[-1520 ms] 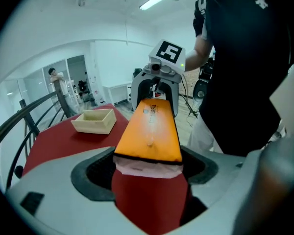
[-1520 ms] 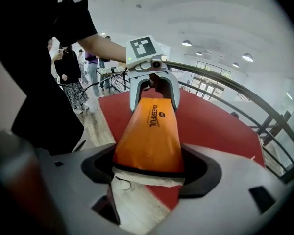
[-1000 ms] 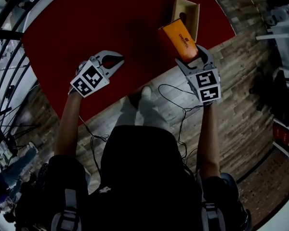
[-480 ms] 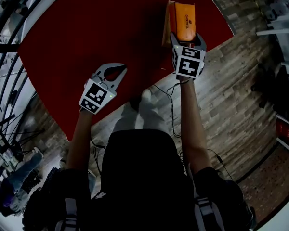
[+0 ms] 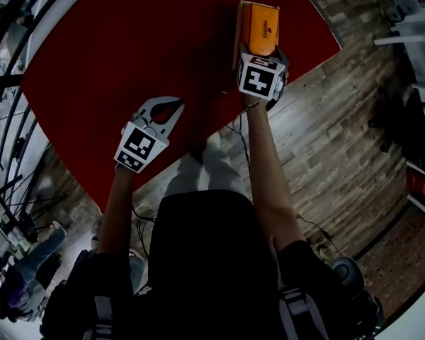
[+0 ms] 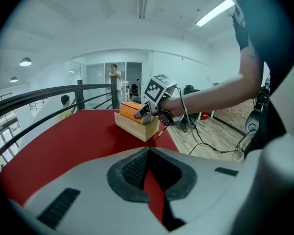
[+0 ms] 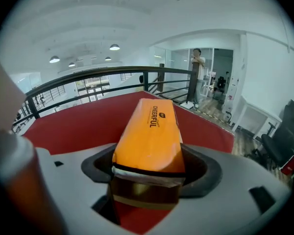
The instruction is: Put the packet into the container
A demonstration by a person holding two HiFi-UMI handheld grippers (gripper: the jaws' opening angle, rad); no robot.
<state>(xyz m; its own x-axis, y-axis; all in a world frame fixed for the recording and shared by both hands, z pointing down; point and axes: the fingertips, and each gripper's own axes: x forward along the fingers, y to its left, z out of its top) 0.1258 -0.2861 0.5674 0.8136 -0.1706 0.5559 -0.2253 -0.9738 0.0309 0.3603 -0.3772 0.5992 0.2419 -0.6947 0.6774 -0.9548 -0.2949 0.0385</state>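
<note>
grasps orange packet in right gripper at the top of the wooden container, far right on red table; holds left gripper clenched shut, empty, near left.

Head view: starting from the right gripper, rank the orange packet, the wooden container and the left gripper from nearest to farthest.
From the right gripper:
1. orange packet: clamped between its jaws, pointing away from the person.
2. wooden container: directly under the packet, at the red table's right edge.
3. left gripper: far off to the left, jaws shut and empty, near the table's front edge.
</note>
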